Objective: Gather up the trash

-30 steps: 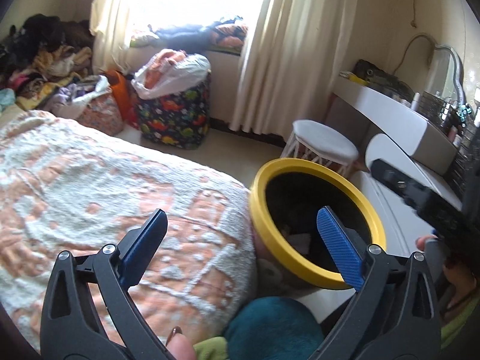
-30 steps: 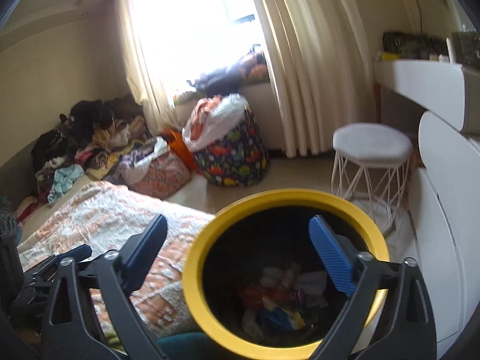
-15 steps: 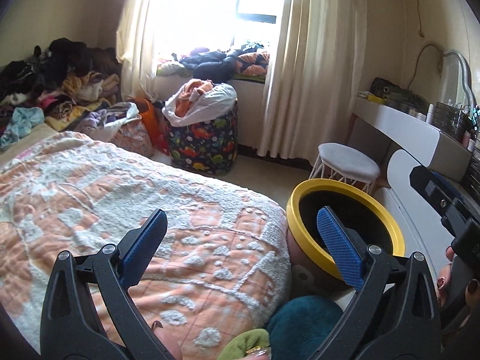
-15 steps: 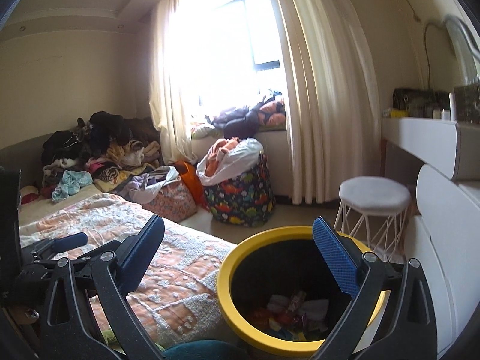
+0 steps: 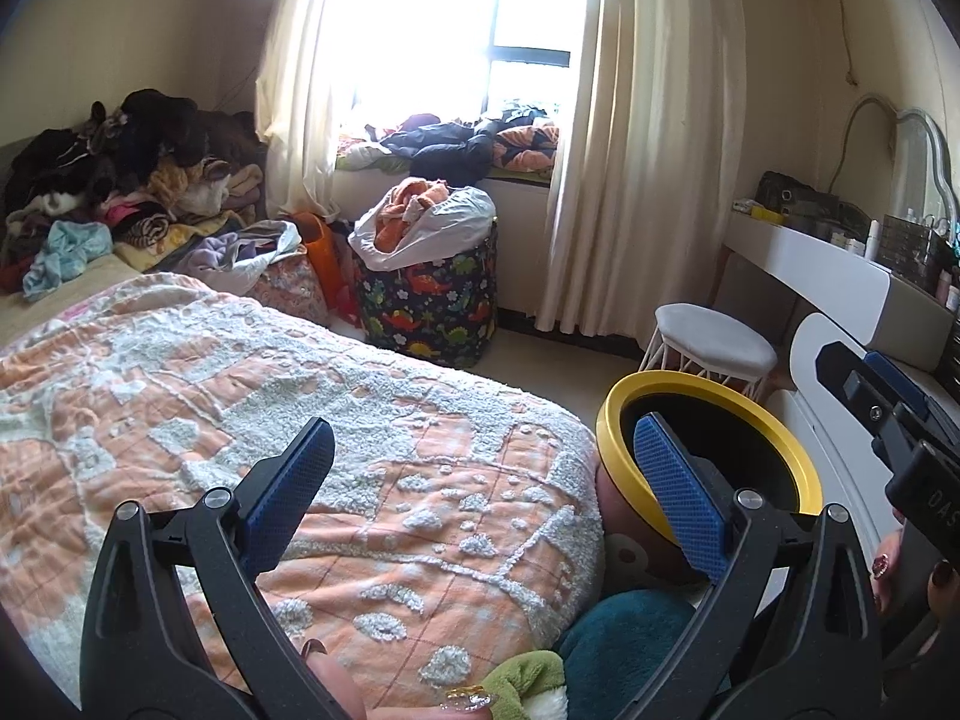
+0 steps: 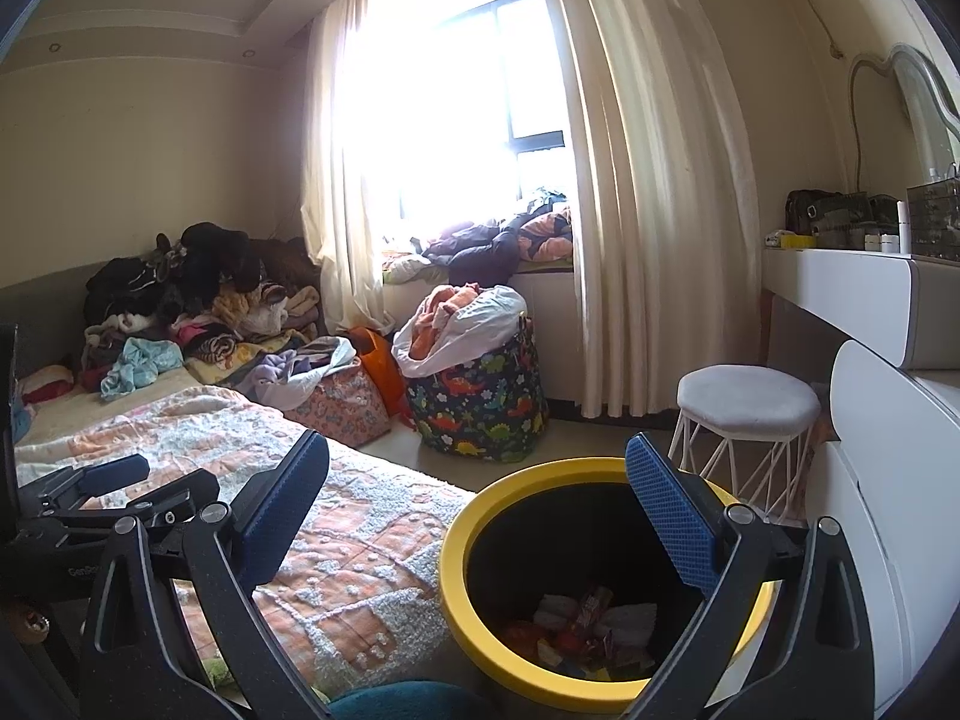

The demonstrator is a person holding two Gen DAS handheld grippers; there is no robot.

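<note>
Looking along the left hand-held gripper (image 5: 477, 483), its blue-padded fingers stand spread wide with nothing between them. Below them lies the bed (image 5: 300, 420) under an orange-and-white tufted quilt. Just off the bed's right corner stands the bin (image 5: 798, 474), a dark tub with a yellow rim, and the right finger overlaps its near rim in this view. Part of the right hand-held gripper (image 5: 888, 414) shows at the right edge, with painted fingertips (image 5: 879, 567) under it. A white stool (image 5: 714, 345) stands behind the bin, beside a white table (image 5: 834, 276) carrying small items. A dinosaur-print bag (image 5: 432, 294) stuffed with cloth sits on the floor below the window, and a clothes pile (image 5: 120, 180) heaps at the far end of the bed. A teal cushion (image 5: 624, 630) lies at the bottom.

From the right wrist, the right hand-held gripper (image 6: 480, 501) is likewise spread wide and holds nothing. It hangs above the bin (image 6: 474, 540), whose inside shows trash (image 6: 591, 624): crumpled wrappers and paper lying at the bottom. The bed (image 6: 360, 540) touches or nearly touches the bin's left side. The left hand-held gripper (image 6: 108, 498) shows at the left edge over the quilt; its fingers cannot be judged from here. The stool (image 6: 747, 399) stands behind the bin to the right, the bag (image 6: 480, 402) farther back by the curtain (image 6: 648, 180).
</note>
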